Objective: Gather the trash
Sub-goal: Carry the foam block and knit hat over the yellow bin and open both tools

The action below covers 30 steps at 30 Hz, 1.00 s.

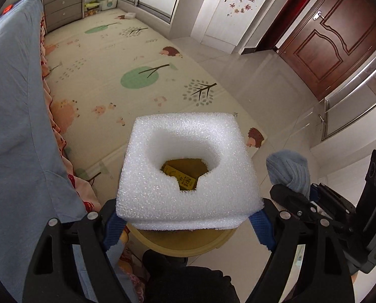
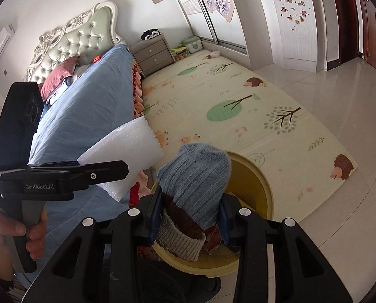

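My left gripper (image 1: 188,223) is shut on a white foam packing block (image 1: 188,174) with a round hole in its middle. It holds the block just above a yellow bin (image 1: 185,245); a yellow packet lying in the bin shows through the hole. My right gripper (image 2: 189,217) is shut on a blue, brown and grey knitted sock (image 2: 194,179) and holds it over the near rim of the yellow bin (image 2: 261,186). The sock also shows in the left wrist view (image 1: 289,170), and the foam block in the right wrist view (image 2: 127,149).
A bed with a blue cover (image 2: 87,116) runs along the left. A patterned play mat (image 2: 225,106) covers the floor beyond the bin. A grey nightstand (image 2: 151,54), white wardrobe (image 2: 286,20) and brown door (image 1: 339,32) stand farther off.
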Tool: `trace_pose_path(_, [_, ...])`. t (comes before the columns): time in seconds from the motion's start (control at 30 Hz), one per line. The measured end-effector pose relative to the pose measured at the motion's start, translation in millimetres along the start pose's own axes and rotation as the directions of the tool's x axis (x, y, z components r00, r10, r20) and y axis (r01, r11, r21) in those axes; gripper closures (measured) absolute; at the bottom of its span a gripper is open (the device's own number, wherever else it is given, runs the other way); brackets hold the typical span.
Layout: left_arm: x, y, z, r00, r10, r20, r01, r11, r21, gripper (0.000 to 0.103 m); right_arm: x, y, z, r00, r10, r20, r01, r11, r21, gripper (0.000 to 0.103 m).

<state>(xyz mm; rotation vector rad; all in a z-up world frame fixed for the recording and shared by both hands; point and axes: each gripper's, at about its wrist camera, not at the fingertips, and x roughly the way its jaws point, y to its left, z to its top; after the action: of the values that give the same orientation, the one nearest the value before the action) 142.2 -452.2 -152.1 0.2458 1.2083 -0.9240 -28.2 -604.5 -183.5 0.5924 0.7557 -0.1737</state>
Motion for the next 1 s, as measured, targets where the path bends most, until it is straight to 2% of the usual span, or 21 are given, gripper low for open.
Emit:
trace_pose_path(0.07, [9.5, 2.3, 3.8, 1.000, -0.015, -0.017, 0.015, 1.000, -0.021, 0.020, 9.9, -2.0, -0.8, 1.000, -0.002, -0.020, 0.002, 1.000, 0.002, 0.066])
trace_pose_path(0.13, [14.2, 6.8, 7.8, 0.999, -0.031, -0.023, 0.030, 0.998, -0.047, 0.019, 17.6, -5.0, -1.1, 0.999, -0.001, -0.037, 0.002, 1.000, 0.019, 0.061])
trace_pose_path(0.17, [15.0, 10.9, 8.3, 0.999, -0.039, -0.026, 0.038, 0.997, -0.064, 0.019, 21.4, -8.2, -1.7, 0.999, 0.009, -0.043, -0.007, 0.999, 0.035, 0.050])
trace_pose_path(0.2, [14.4, 14.9, 8.9, 0.999, -0.044, -0.022, 0.042, 0.996, -0.080, 0.013, 24.3, -10.7, -2.7, 0.999, 0.005, -0.046, -0.003, 0.999, 0.044, 0.044])
trace_pose_path(0.23, [13.2, 19.1, 9.6, 0.999, -0.038, -0.012, 0.036, 0.995, -0.089, 0.007, 26.5, -12.1, -2.2, 0.999, -0.016, -0.045, 0.018, 0.999, 0.038, 0.043])
trace_pose_path(0.27, [11.3, 22.3, 9.7, 1.000, -0.023, -0.003, 0.022, 0.996, -0.087, 0.007, 28.0, -12.0, -4.1, 0.998, -0.040, -0.046, 0.041, 0.999, 0.028, 0.043])
trace_pose_path(0.33, [10.5, 24.1, 9.9, 1.000, 0.003, 0.002, -0.003, 0.997, -0.071, 0.006, 30.6, -14.4, -8.4, 0.998, -0.036, -0.047, 0.037, 0.999, 0.028, 0.038])
trace_pose_path(0.43, [13.6, 24.8, 6.0, 1.000, -0.016, -0.009, 0.015, 0.996, -0.082, 0.006, 33.2, -17.5, -16.2, 0.997, -0.039, -0.060, 0.042, 0.998, 0.046, 0.031])
trace_pose_path(0.57, [19.7, 19.3, 1.4, 0.999, 0.031, -0.031, -0.032, 0.999, -0.038, 0.006, 33.2, -23.5, -22.3, 0.996, -0.053, -0.070, 0.058, 0.996, 0.074, 0.030])
trace_pose_path(0.67, [13.3, 19.6, 0.7, 0.999, 0.042, -0.002, -0.042, 0.999, -0.027, 0.006, 30.3, -25.0, -26.4, 0.996, -0.045, -0.075, 0.052, 0.994, 0.096, 0.030])
trace_pose_path(0.87, [2.4, 11.0, -4.7, 0.997, 0.056, 0.044, -0.055, 0.998, -0.009, 0.006, 16.7, -14.5, -27.4, 0.997, -0.048, -0.064, 0.053, 0.996, 0.068, 0.030])
trace_pose_path(1.0, [-15.6, 0.4, -12.6, 0.996, 0.032, 0.089, -0.034, 0.999, 0.023, 0.006, 4.1, -10.7, -26.9, 0.997, -0.062, -0.041, 0.065, 0.996, 0.065, 0.029])
